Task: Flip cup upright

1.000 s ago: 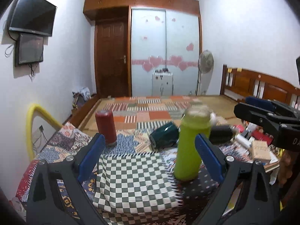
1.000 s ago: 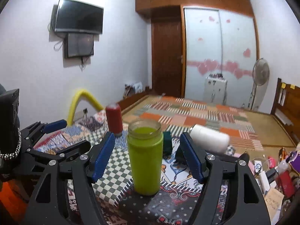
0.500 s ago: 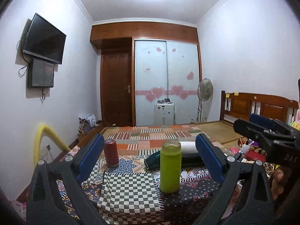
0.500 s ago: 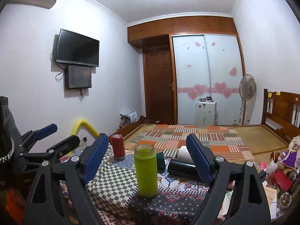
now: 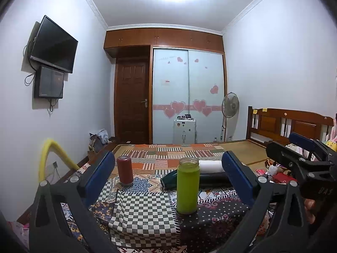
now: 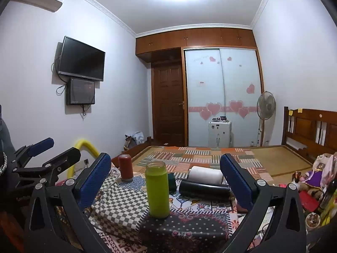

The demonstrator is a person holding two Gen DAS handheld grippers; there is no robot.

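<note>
Seen from the left wrist, the left gripper [image 5: 168, 177] hangs with jaws spread wide and empty, while the green cup [image 5: 187, 185] stands upright, mouth up, near the front edge of the patterned cloth [image 5: 143, 210], with a red cup [image 5: 125, 170] toward its back left corner. From the right wrist, the right gripper [image 6: 165, 179] is likewise agape and holds nothing, with the green cup [image 6: 158, 189] upright in front of a white cup [image 6: 205, 175] and a black cup [image 6: 203, 187] lying on their sides.

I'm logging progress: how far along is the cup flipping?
Done: the tall green cup stands upright, mouth up, on the patterned cloth. In hand: nothing; the left gripper and right gripper are open. Left: the dark green cup lies sideways.
</note>
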